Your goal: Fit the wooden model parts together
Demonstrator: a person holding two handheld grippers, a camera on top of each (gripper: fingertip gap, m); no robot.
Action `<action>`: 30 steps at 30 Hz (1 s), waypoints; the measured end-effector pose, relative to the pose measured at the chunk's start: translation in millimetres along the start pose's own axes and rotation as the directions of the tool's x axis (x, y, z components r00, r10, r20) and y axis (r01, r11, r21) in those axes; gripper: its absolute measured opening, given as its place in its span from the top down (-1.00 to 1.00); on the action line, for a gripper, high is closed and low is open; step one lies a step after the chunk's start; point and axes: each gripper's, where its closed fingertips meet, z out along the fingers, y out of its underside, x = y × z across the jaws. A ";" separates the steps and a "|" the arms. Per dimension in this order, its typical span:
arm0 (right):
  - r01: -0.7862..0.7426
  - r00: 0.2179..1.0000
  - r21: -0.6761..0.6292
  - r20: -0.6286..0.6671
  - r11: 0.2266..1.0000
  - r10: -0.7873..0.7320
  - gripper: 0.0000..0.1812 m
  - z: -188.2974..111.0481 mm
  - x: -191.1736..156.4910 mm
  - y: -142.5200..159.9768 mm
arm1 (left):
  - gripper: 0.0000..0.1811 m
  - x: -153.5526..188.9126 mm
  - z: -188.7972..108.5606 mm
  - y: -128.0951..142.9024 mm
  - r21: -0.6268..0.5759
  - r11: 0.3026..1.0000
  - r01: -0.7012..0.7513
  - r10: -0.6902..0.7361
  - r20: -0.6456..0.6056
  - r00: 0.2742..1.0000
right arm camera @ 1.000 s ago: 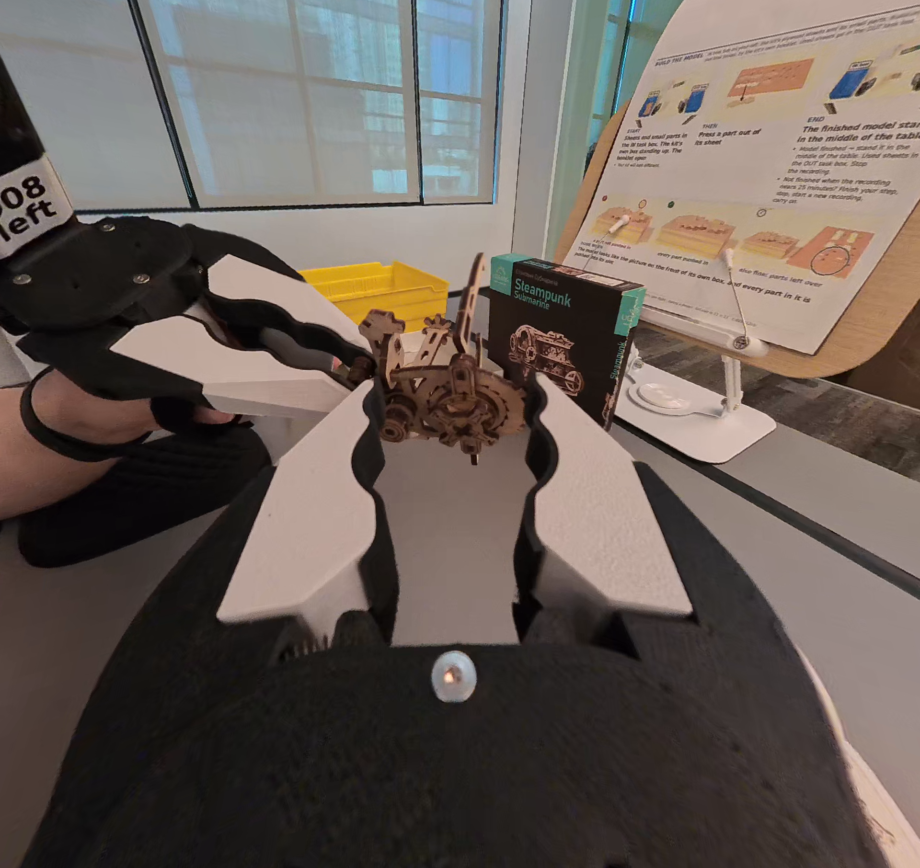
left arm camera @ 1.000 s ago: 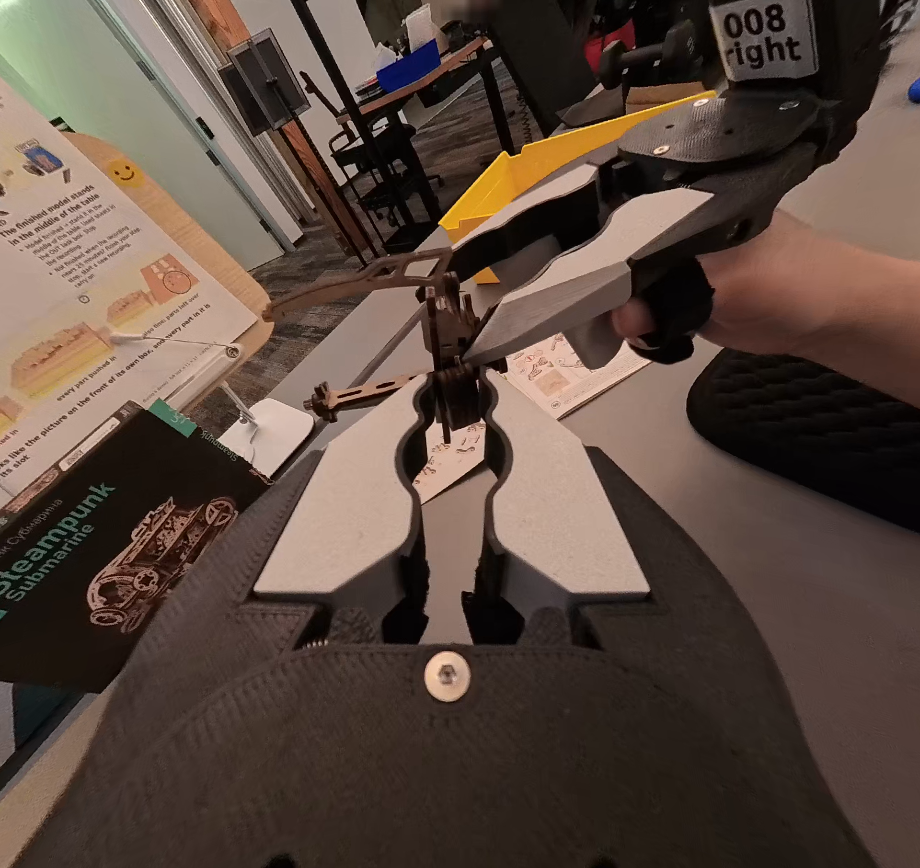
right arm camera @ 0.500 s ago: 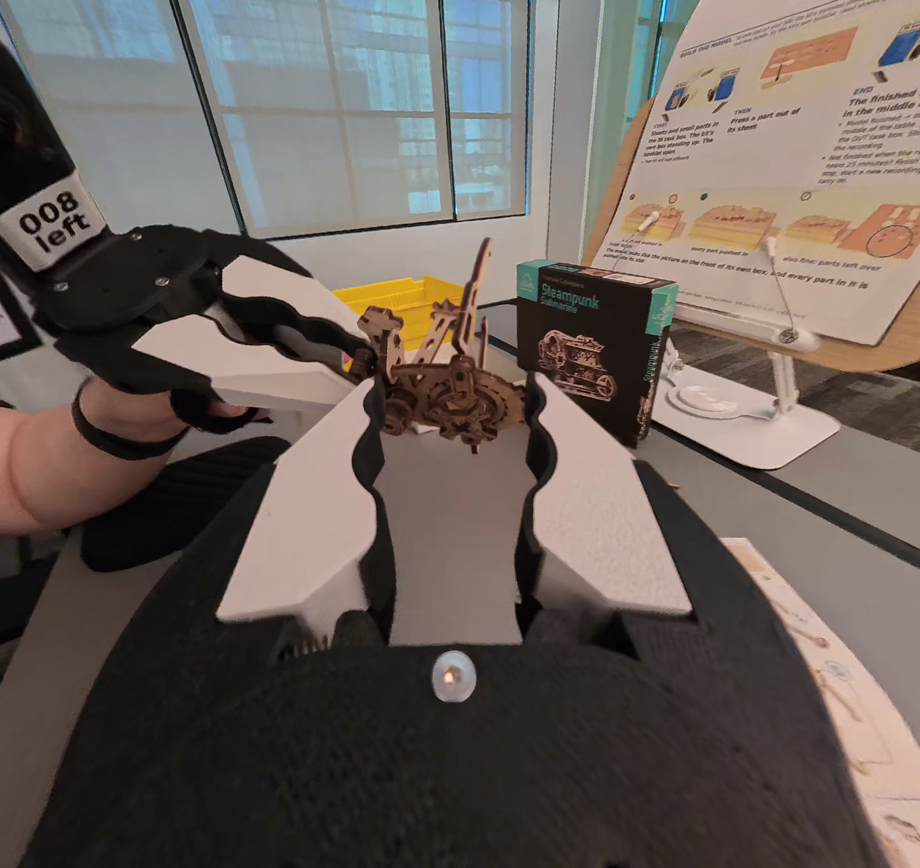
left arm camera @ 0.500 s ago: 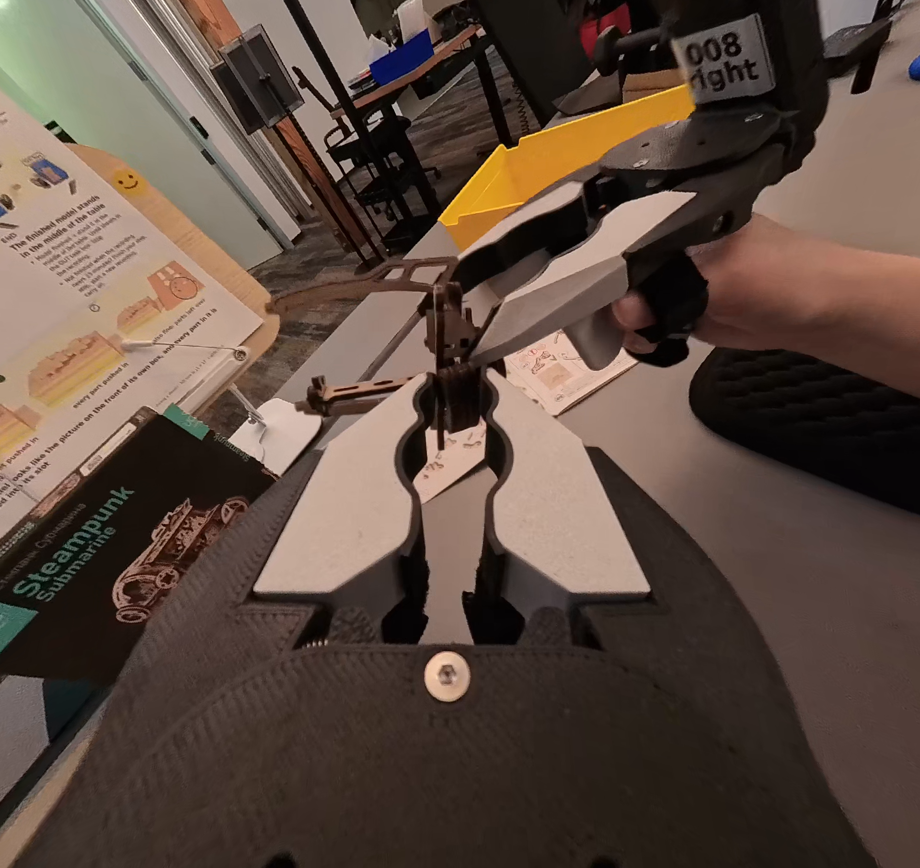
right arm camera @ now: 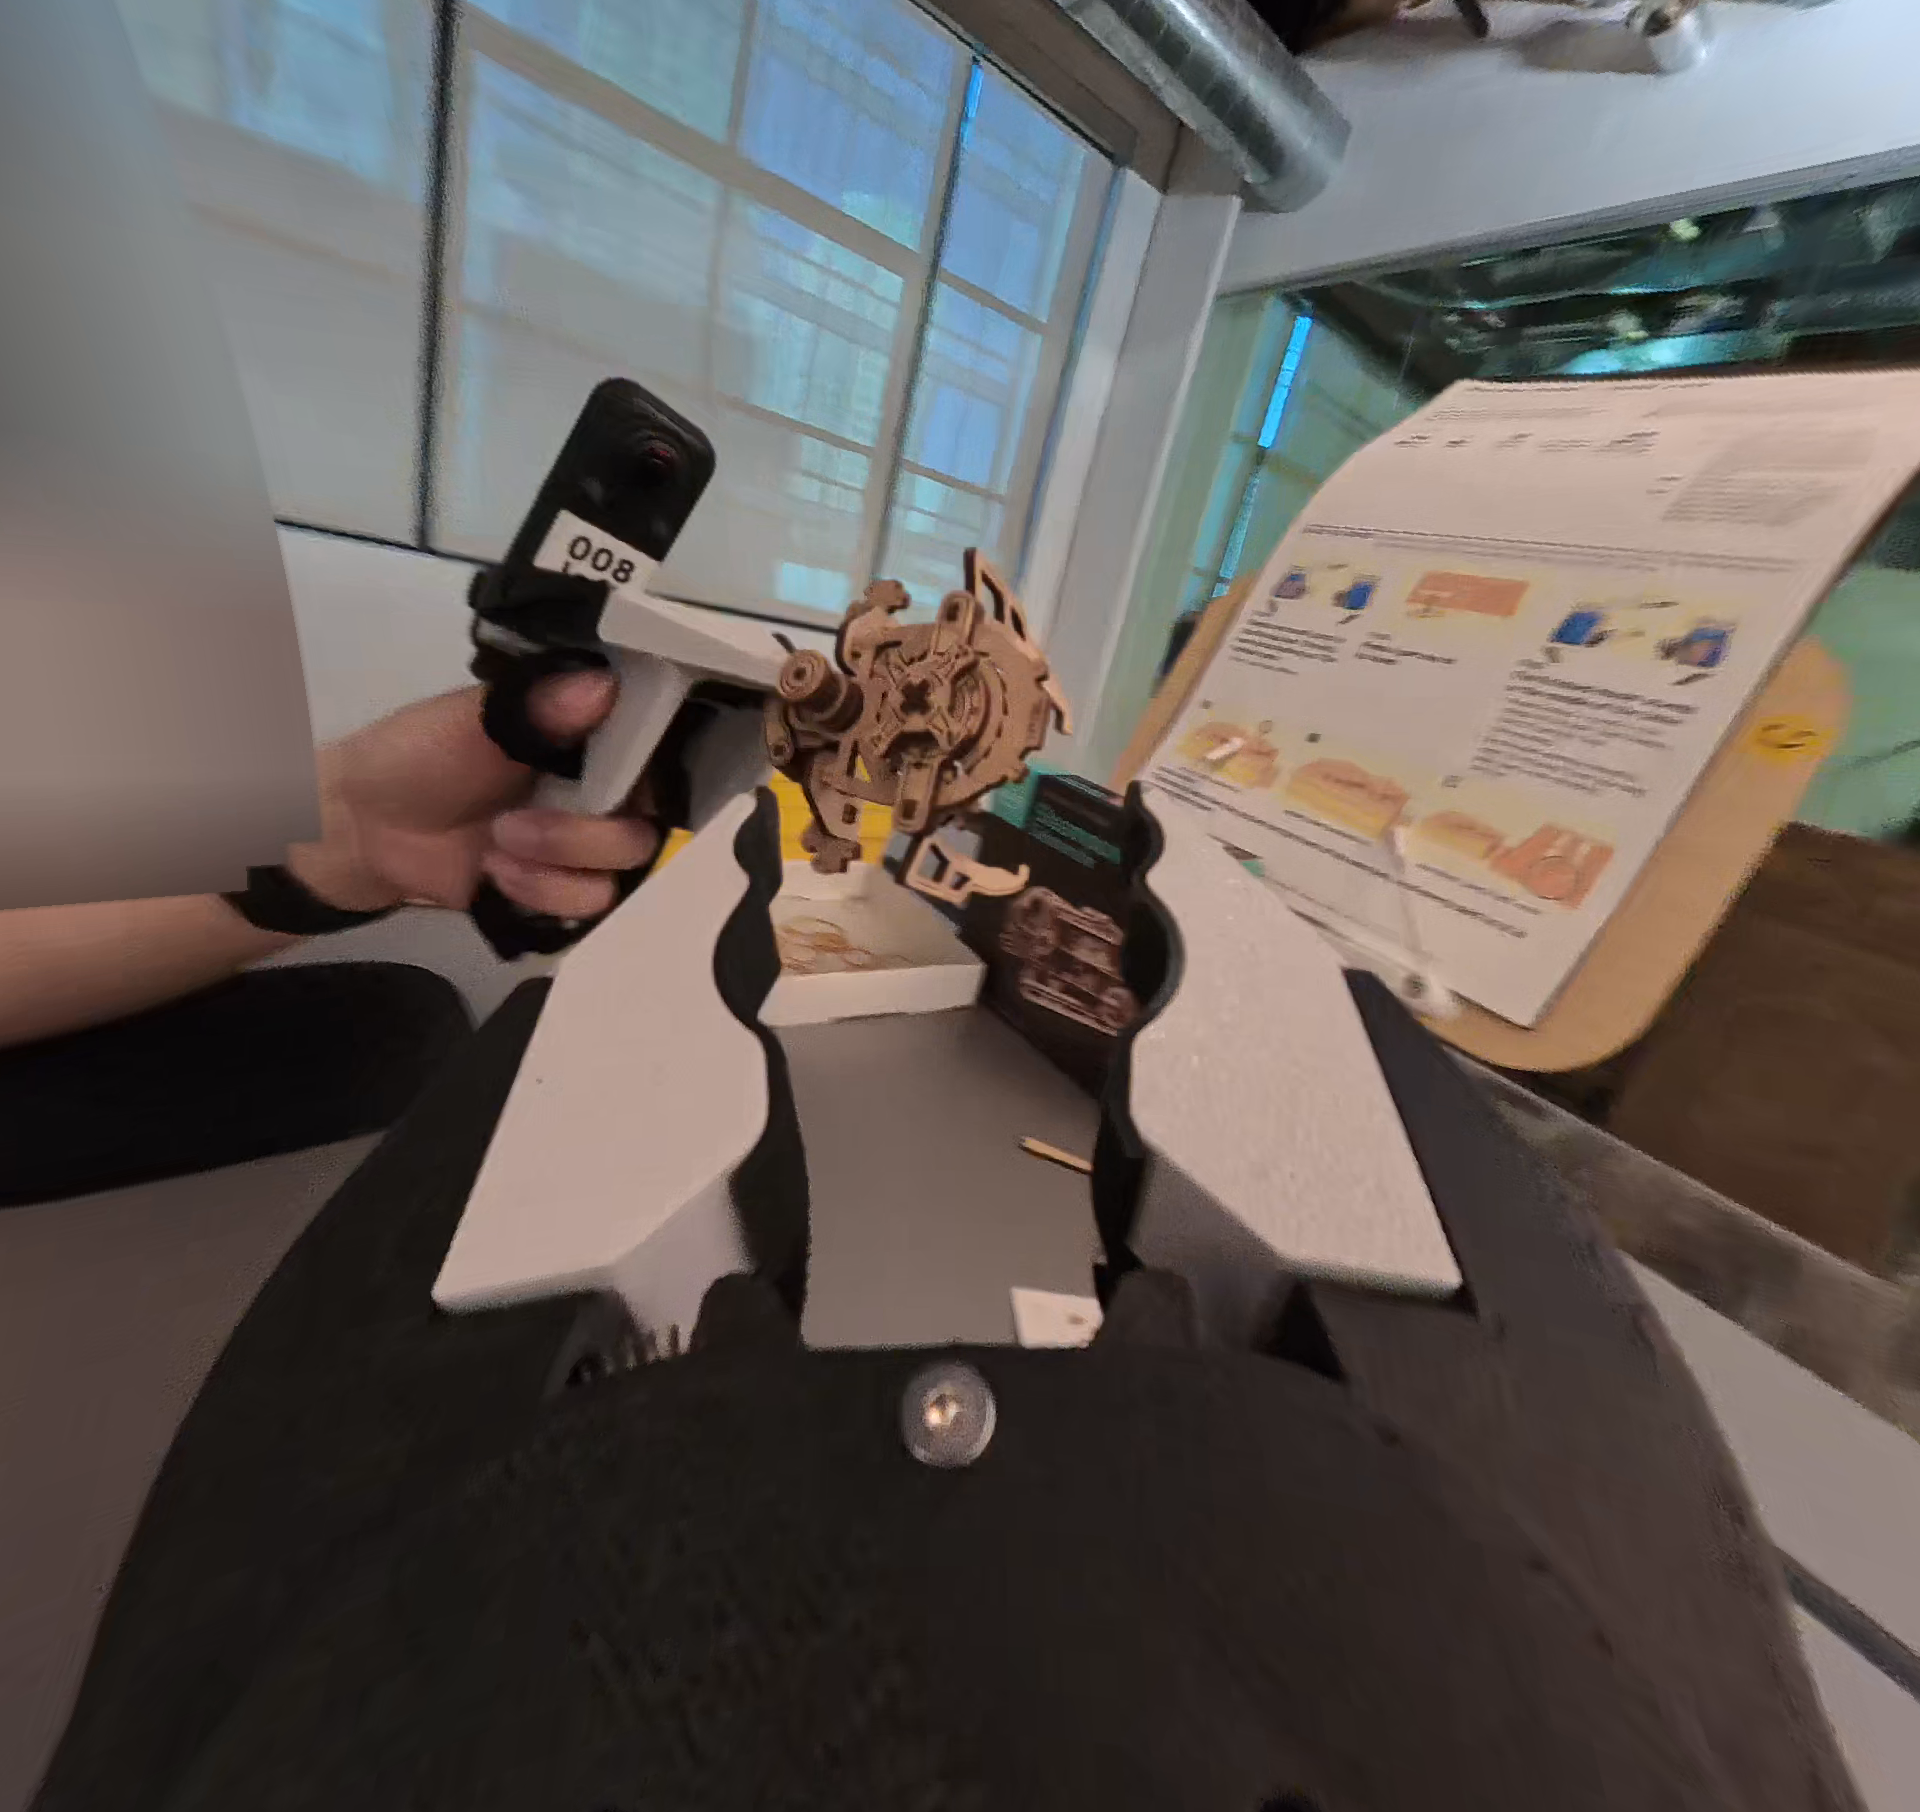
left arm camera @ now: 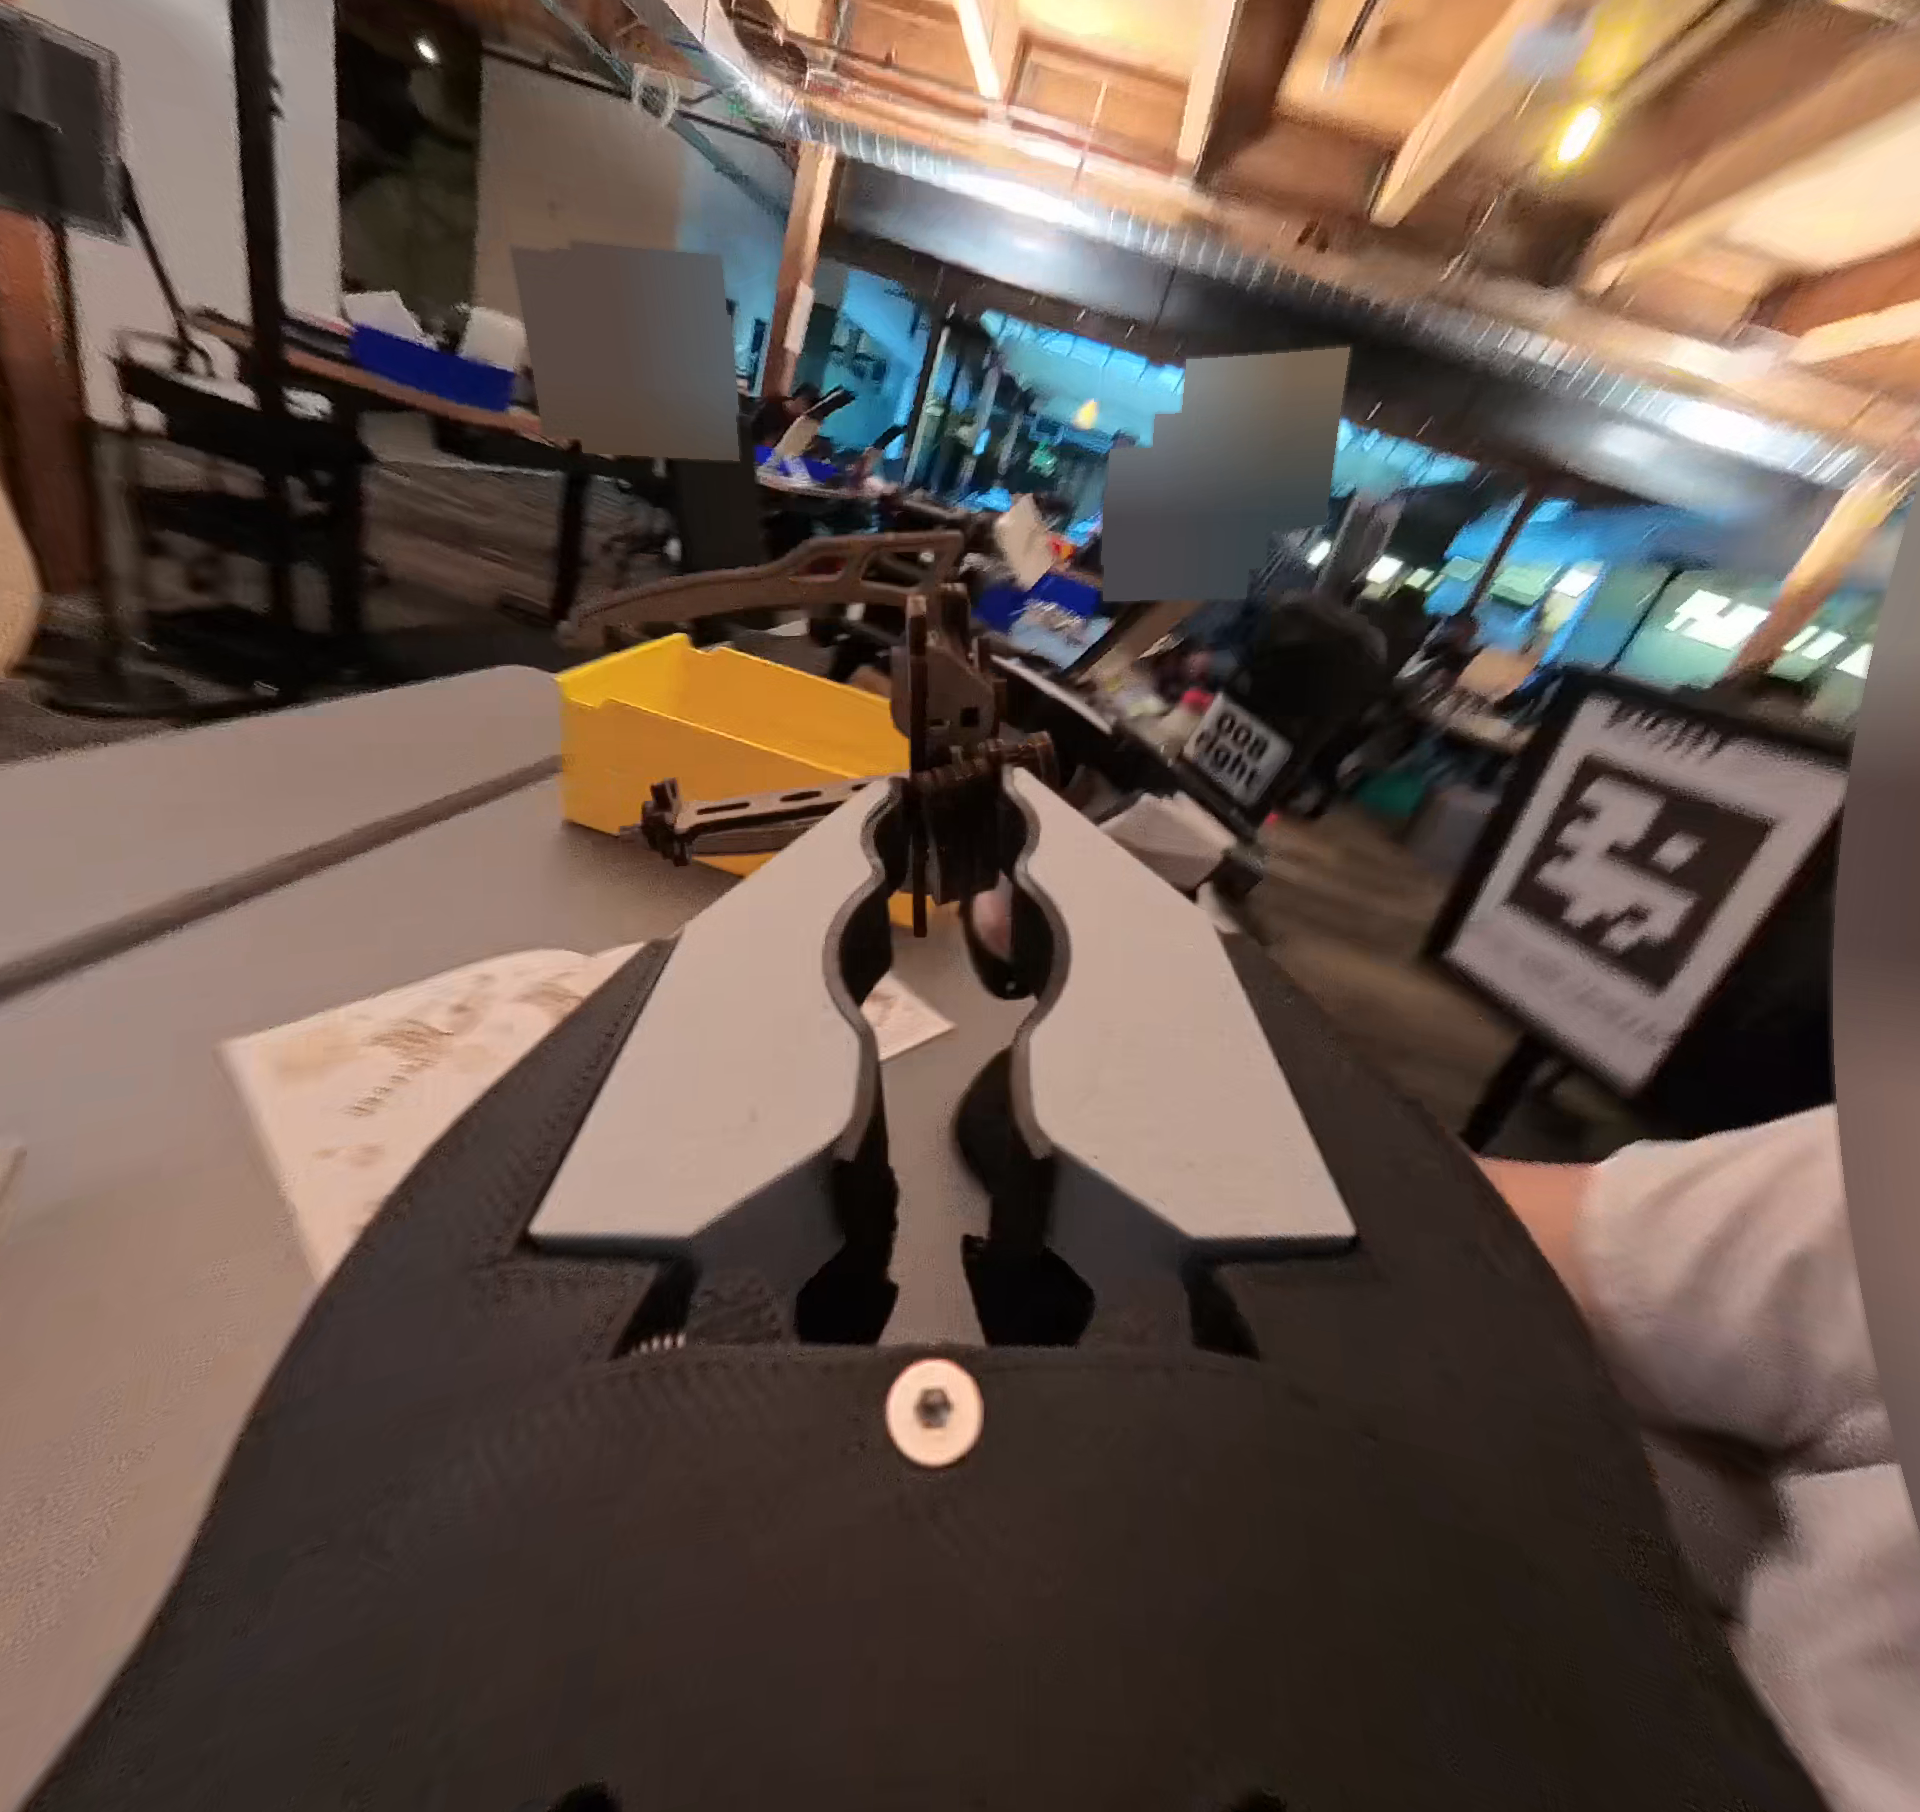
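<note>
My left gripper point(left arm camera: 951, 812) is shut on the wooden model assembly point(left arm camera: 940, 713), a stack of brown gear-like plates with two thin arms reaching left. It holds the assembly in the air above the grey table point(left arm camera: 260, 827). In the right wrist view the same assembly point(right arm camera: 914, 713) shows its round geared face, held at one edge by the left gripper point(right arm camera: 774, 682). My right gripper point(right arm camera: 951, 806) is open and empty. Its fingertips stand below and short of the assembly and do not touch it. It also shows in the left wrist view point(left arm camera: 1174, 832), low behind the model.
A yellow bin point(left arm camera: 717, 723) stands behind the model. A printed sheet point(left arm camera: 416, 1056) lies on the table. A black kit box point(right arm camera: 1070, 921), a white tray point(right arm camera: 883, 973) and an instruction board on a stand point(right arm camera: 1558, 682) lie ahead. A marker sign point(left arm camera: 1631, 889) stands to the right. The tips of one gripper are about 5 cm away from the tips of the other.
My right gripper has opened wider, let go of the assembly and drawn back. My left gripper, still shut on it, has lifted and turned it so its round face shows.
</note>
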 end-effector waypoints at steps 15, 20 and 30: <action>0.393 0.871 -0.054 -0.298 0.918 -0.391 0.24 9.3 -18.3 -24.8 | 0.85 18.5 2.7 -5.2 0.184 0.965 0.187 -0.146 -0.214 0.966; 0.435 0.845 -0.109 -0.294 0.894 -0.447 0.30 11.7 -19.3 -19.4 | 0.85 27.2 4.2 -4.1 0.212 0.964 0.163 -0.112 -0.233 0.966; 0.471 0.828 -0.120 -0.281 0.874 -0.485 0.37 7.9 -18.5 -20.8 | 0.85 30.4 7.1 1.1 0.189 0.968 0.165 -0.116 -0.245 0.963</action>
